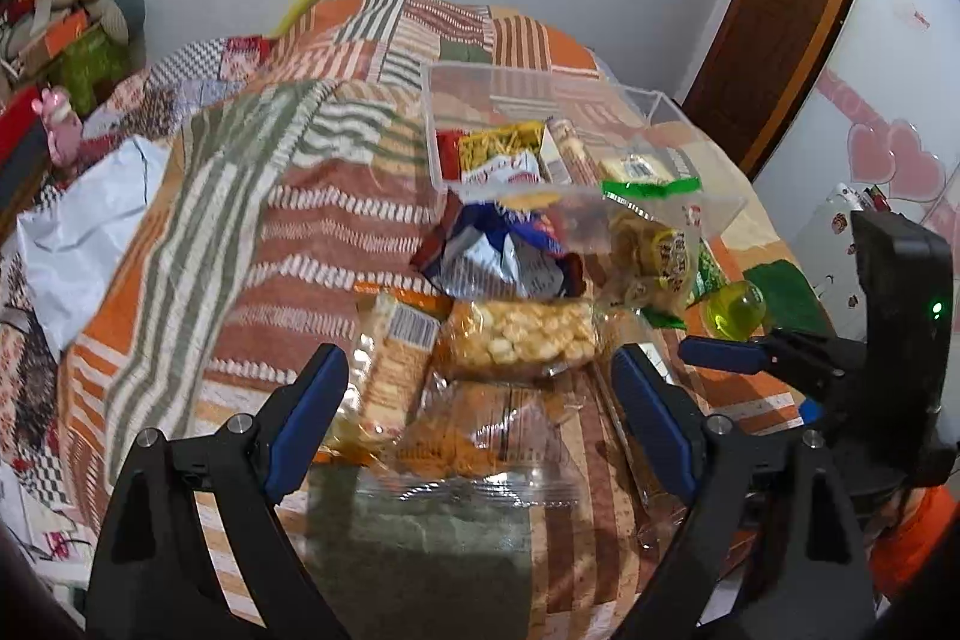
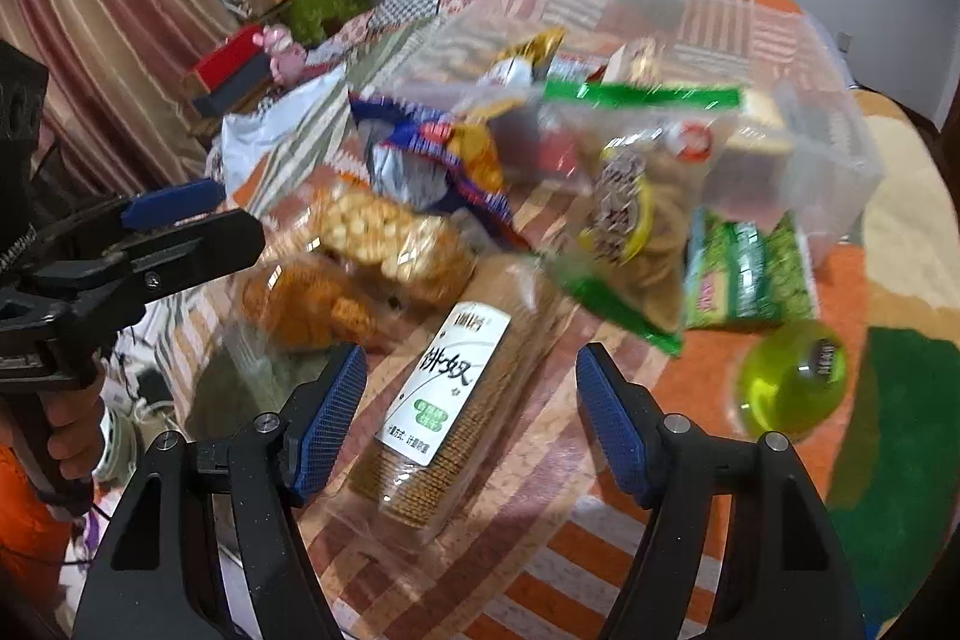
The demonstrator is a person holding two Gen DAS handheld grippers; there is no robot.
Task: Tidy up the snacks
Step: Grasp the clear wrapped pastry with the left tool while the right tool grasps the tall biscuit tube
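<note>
Snacks lie in a loose heap on a bed covered by a patchwork quilt (image 1: 336, 220). The left gripper (image 1: 480, 418) hangs low over the near end of the heap, jaws spread wide and holding nothing; below them lie a clear bag of orange crackers (image 1: 474, 436) and, just beyond, a bag of pale puffed snacks (image 1: 516, 337). A stack of crackers with a barcode label (image 1: 390, 358) lies beside the left finger.

The right gripper (image 2: 471, 418) also has its jaws wide apart and empty, one on each side of a long sleeve of brown biscuits with a white label (image 2: 444, 388), without touching it.

Farther back sits a clear plastic box (image 1: 480, 76) with several packets inside. A blue and white packet (image 1: 498, 250) and a green-edged bag of round biscuits (image 2: 636, 226) lie against its near wall. A green packet (image 2: 750, 274) and a yellow-green ball (image 2: 792, 376) lie to the right, apart from the heap.
</note>
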